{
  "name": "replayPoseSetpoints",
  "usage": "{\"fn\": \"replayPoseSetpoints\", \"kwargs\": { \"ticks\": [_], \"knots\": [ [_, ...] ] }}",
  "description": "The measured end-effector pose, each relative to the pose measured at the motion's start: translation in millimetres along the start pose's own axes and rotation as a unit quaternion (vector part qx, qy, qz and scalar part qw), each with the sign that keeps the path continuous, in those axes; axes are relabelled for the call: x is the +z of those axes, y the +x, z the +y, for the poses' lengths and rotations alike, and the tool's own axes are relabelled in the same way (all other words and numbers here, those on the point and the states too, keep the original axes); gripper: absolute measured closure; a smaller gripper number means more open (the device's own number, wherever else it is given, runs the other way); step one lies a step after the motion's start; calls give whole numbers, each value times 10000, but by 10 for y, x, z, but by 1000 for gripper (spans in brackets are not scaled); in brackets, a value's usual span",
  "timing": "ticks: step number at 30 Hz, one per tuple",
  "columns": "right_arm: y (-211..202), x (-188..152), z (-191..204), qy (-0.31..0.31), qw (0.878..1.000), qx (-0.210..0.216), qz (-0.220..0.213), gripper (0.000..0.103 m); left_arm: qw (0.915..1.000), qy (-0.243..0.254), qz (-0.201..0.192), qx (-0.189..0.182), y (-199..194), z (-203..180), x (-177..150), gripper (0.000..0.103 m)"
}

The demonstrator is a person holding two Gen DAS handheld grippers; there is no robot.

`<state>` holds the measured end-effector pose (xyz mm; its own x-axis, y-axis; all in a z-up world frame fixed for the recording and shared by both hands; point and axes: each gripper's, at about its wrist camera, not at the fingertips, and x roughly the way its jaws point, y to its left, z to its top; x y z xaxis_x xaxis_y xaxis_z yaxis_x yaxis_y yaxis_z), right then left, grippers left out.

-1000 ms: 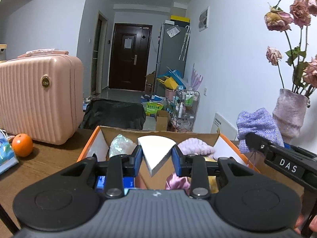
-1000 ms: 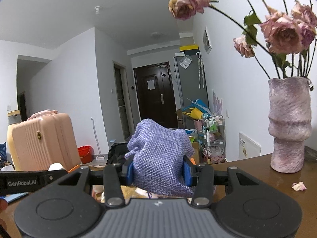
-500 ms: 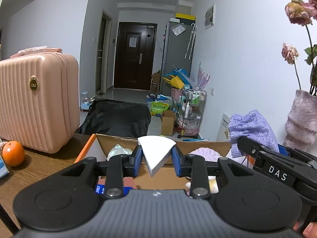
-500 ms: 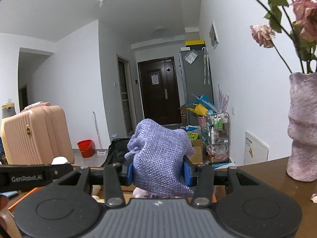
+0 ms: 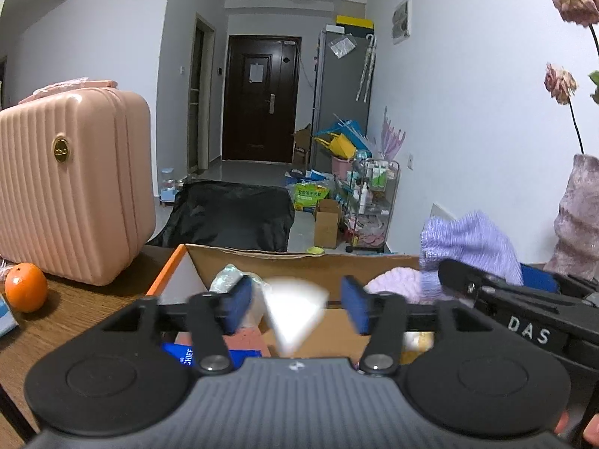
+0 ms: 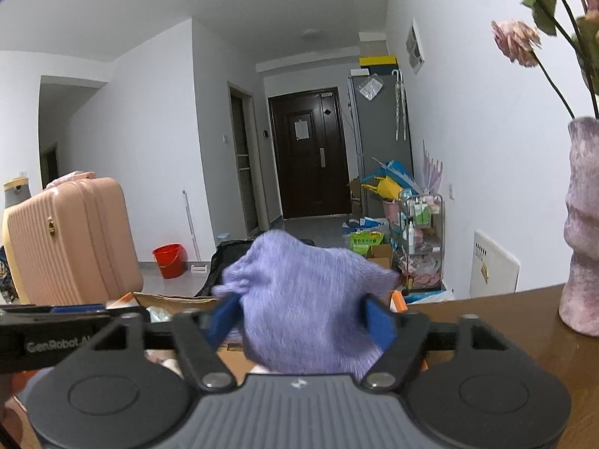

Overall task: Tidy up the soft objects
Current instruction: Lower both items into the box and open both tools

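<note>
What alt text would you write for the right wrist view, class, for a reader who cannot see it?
The right hand-held gripper grips a lilac knitted cloth bundle above an open cardboard box with orange edges on a brown wooden table. A pink ribbed suitcase stands at left, a mauve textured vase at right, and a hallway with a dark door behind.

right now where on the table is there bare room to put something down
Bare wood shows between the orange and the cardboard box, and between the box and the purple vase. The box itself is crowded with soft items, both hand-held grippers over it.
</note>
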<state>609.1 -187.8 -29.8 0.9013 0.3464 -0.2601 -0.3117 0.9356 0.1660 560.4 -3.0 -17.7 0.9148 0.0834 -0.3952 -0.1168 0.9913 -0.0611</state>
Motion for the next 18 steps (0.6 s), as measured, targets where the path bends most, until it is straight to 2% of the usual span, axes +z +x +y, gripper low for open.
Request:
{"fn": "replayPoseSetpoints", "kwargs": {
  "ticks": [1, 2, 4, 5, 8, 18],
  "knots": [
    [-1, -1, -5, 10, 10000, -8, 9, 16, 10000, -35, -25, 8, -12, 13, -3, 19],
    [-5, -1, -7, 20, 10000, -48, 4, 15, 9999, -74, -50, 54, -24, 27, -1, 15],
    [-14, 7, -23, 61, 9999, -109, -12, 3, 9994, -140, -166, 260, -60, 59, 0, 1],
    [-20, 6, -35, 101, 9998, -144, -29, 0, 9991, -171, -200, 336, -69, 76, 3, 0],
    [-23, -3, -71, 161, 9997, -174, -11, 0, 9975, -304, -257, 579, -73, 134, 17, 0],
    [-89, -44, -45, 26, 9996, -280, -99, 0, 9969, -320, -240, 684, -33, 173, 39, 0]
  ]
}}
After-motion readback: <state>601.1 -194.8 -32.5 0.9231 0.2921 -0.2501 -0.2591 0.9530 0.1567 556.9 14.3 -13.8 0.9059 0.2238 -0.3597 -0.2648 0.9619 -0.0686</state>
